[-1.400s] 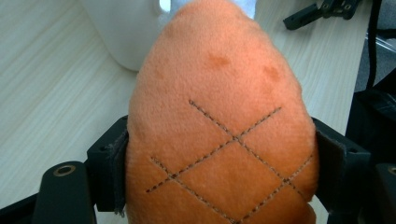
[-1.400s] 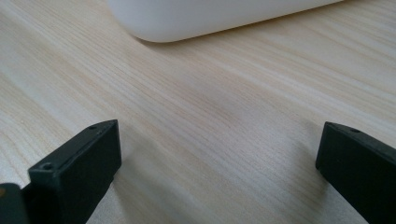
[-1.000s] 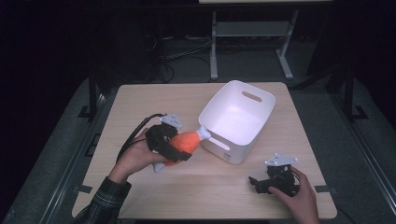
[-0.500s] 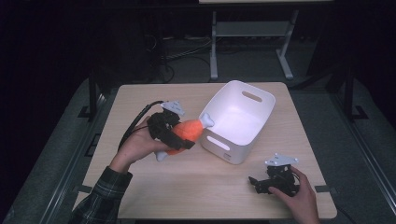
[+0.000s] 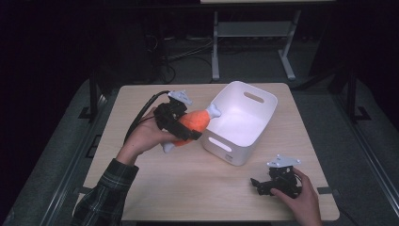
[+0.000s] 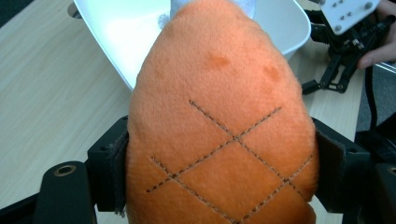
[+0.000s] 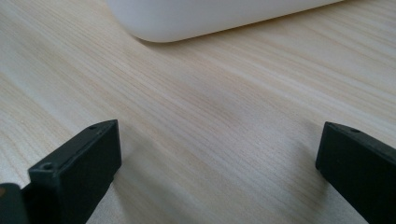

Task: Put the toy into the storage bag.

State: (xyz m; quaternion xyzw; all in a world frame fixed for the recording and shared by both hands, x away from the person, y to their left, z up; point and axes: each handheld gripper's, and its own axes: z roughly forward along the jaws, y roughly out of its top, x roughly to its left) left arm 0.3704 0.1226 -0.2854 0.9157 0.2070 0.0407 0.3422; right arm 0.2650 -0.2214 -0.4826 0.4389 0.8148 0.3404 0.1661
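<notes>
From the high view, the left gripper (image 5: 184, 128) grips an orange plush drumstick (image 5: 192, 121) and holds it above the wooden table (image 5: 188, 188), just beside the near-left rim of the white bin (image 5: 263, 117); the toy's white knob end (image 5: 214, 111) points at the bin's rim, and whether it touches is not clear. That view also places the right gripper (image 5: 259, 184) low at the table's near right corner, in the person's right hand (image 5: 301, 197), well apart from the toy, its jaws pointing left. The left gripper view adds what the high view cannot resolve: the black pads (image 6: 112, 168) press into both flanks of the plush drumstick (image 6: 219, 135), whose stitched diamond pattern faces the camera, with the white bin (image 6: 116, 42) open right behind it and the right gripper (image 6: 336, 70) farther off on the table. The right gripper view shows its own two jaws standing wide apart with only bare wood grain (image 7: 210, 130) between them, grasping nothing, and the bin's rounded lower wall (image 7: 201, 18) ahead.
</notes>
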